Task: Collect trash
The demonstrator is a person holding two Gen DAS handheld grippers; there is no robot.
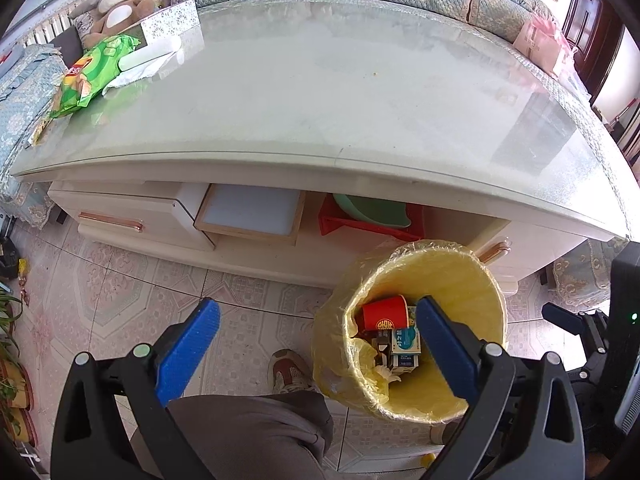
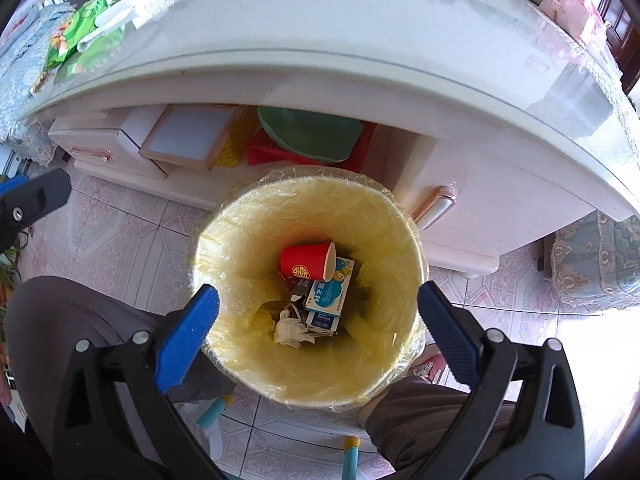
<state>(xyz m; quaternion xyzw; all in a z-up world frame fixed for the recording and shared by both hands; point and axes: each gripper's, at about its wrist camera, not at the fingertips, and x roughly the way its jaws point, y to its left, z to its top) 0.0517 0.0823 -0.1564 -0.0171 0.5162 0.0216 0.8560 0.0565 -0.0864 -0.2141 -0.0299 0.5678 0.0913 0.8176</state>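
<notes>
Right gripper (image 2: 318, 332) hangs straight over the bin, its blue-padded fingers (image 2: 188, 336) spread as wide as they go and holding nothing. Directly below sits the round wastebasket lined with a yellow plastic bag (image 2: 240, 216), and the trash is down at the bottom: a red paper cup with a gold emblem (image 2: 306, 262) on its side, a blue-and-white cardboard carton (image 2: 328, 296) leaning against it, a crumpled white tissue (image 2: 290, 330) beside that. The drop looks done. Over on the other side, the left gripper (image 1: 318, 348) is also wide open and empty, one finger (image 1: 448, 344) hanging over the bin's rim.

Outward now: the pale glass-topped counter (image 1: 320, 92) is mostly bare, but at its far left corner lies a green crinkly snack bag (image 1: 88, 76) beside a patterned silver tissue box (image 1: 168, 24). That bag seems the likely next pick. To do it well, I'd say lift clear of the liner so no finger snags the plastic, then approach the bag low and pinch a gathered fold, not the slippery flat face.
</notes>
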